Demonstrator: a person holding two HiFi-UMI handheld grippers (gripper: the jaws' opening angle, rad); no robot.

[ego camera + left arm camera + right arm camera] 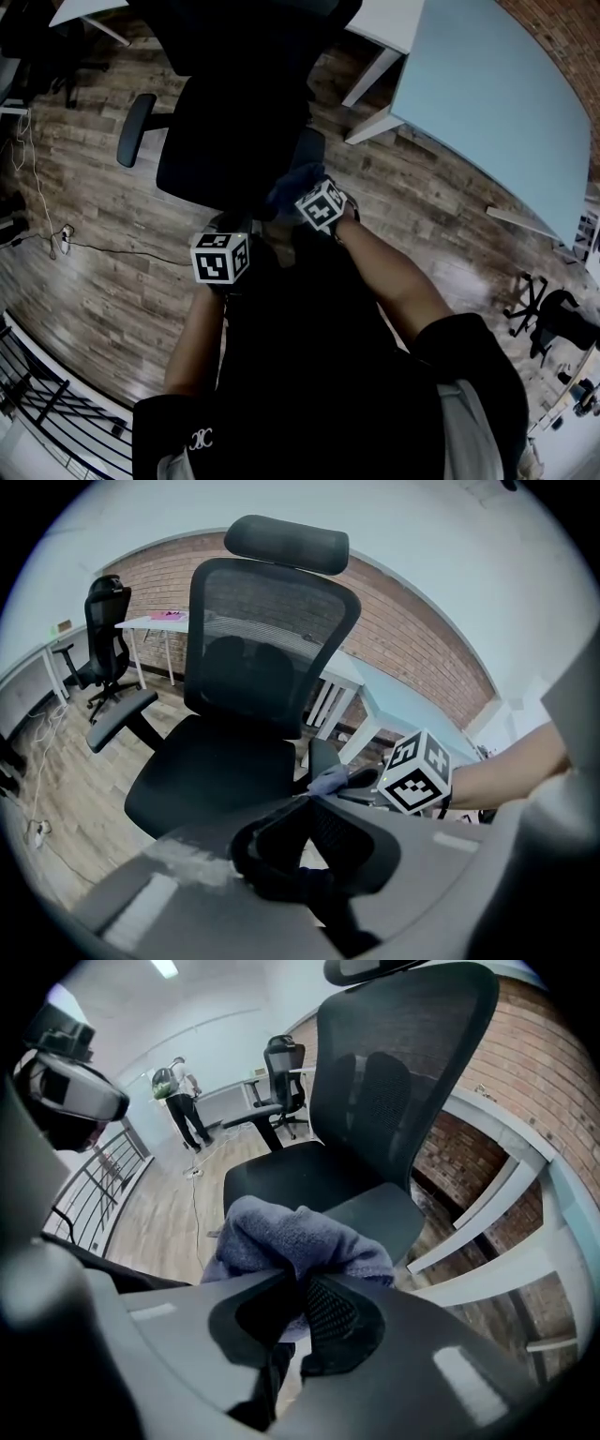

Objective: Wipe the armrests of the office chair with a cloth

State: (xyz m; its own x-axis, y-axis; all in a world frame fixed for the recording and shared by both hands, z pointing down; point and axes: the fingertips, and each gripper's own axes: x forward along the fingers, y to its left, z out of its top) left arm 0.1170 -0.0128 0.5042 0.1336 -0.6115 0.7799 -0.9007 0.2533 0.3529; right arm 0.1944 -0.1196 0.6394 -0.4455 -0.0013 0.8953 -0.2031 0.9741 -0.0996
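On the black mesh-backed office chair (pixel 211 771), the padded black left-hand armrest (pixel 134 129) stands well apart from both tools, across the seat. The left gripper (pixel 305 803) hangs back near the seat's front edge, its fingers closed together with nothing between them. The crumpled bluish-grey terry cloth (pixel 300 1237) is bunched in the right gripper (pixel 298 1288), whose fingers are clamped on its near fold. It seems to rest on the near end of the padded black right-hand armrest (pixel 380 1213). That pad's long axis runs straight away from the fingers toward the backrest, so the stroke likely goes forward along it, with the right arm plainly the nearer.
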